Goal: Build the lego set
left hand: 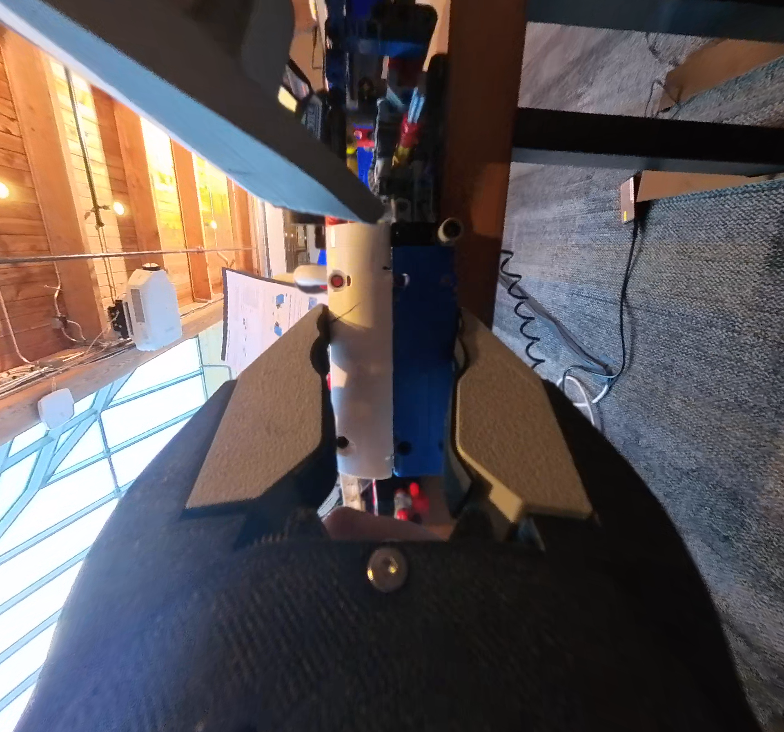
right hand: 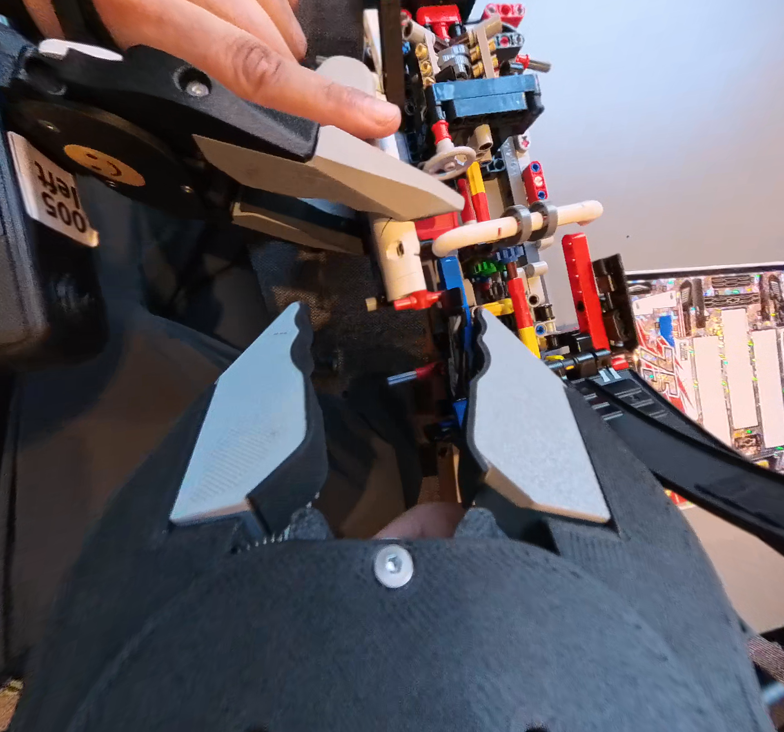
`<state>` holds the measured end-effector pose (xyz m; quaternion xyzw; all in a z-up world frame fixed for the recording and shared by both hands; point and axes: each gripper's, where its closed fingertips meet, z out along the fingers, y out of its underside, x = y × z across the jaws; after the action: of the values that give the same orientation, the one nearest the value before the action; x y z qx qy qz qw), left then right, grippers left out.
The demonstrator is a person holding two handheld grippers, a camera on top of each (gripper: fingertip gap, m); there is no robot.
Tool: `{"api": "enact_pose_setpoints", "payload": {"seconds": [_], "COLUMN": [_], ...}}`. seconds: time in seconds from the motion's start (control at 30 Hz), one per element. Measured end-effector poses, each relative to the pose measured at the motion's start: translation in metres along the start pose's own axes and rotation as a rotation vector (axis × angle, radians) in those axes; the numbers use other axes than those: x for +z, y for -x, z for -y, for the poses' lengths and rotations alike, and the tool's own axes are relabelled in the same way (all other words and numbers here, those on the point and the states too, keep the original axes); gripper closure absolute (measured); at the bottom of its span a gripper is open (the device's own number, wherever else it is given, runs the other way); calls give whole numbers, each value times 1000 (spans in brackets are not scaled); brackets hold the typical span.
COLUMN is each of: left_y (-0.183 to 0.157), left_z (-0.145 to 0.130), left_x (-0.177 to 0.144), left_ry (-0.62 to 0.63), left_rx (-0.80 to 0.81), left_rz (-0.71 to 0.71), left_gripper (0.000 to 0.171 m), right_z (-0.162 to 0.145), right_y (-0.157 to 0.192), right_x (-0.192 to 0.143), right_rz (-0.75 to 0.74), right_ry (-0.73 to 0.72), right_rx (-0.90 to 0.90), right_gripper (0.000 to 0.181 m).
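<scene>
The Lego model (left hand: 394, 351) is a long Technic build with a white panel, a blue panel and many red, yellow and black parts. My left gripper (left hand: 392, 313) is shut on it across the white and blue panels. In the right wrist view the model (right hand: 488, 202) stands upright, and the left gripper (right hand: 399, 228) grips its white panel, with a person's hand (right hand: 237, 45) on it. My right gripper (right hand: 390, 308) is open below the model. Its right finger (right hand: 522, 414) rests against a blue strip (right hand: 460, 406) at the model's lower end. Its left finger (right hand: 263, 406) is apart from it.
A black curved Lego piece (right hand: 687, 457) runs off to the lower right. A shiny sticker sheet (right hand: 729, 351) lies behind it. An instruction booklet (left hand: 259, 321) stands at the left. A wooden board (left hand: 479, 118), a grey slab (left hand: 169, 96) and a carpet with cables (left hand: 636, 330) surround the model. Spacing between my two grippers at the tips: around 5 cm.
</scene>
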<state>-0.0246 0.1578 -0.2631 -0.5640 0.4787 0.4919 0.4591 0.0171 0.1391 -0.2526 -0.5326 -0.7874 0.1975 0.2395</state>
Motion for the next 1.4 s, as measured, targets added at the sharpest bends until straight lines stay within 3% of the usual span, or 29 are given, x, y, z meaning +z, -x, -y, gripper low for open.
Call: {"api": "enact_pose_setpoints", "payload": {"seconds": [0.2,0.43,0.57,0.77,1.07,1.4], "left_y": [-1,-12,-12,-9,-6,1], "left_z": [-5,24,7,-11,17,20], "left_x": [-4,-14,-7,-2,-14,-1], "left_ry": [-61,-102,-66,-65,-144,-112], "left_rx": [25,-19,-17,26,8,33], "left_rz": [5,-22,-21,-5,-2,15], "left_gripper": [117,117,117,117,117,117], "right_z": [7,-12,-16,-11,-3,-10], "right_y": [-11,-10,-6,4,3,-12], "right_x": [-12,-8,-2,-11,-17,-9], "right_rz": [-68,-89,-127,-111,-110,-122], "right_ry": [-30,54,99,55,13,43], "right_rx": [20,-10,2,110,117,74], "right_gripper": [108,105,107,111,116,125]}}
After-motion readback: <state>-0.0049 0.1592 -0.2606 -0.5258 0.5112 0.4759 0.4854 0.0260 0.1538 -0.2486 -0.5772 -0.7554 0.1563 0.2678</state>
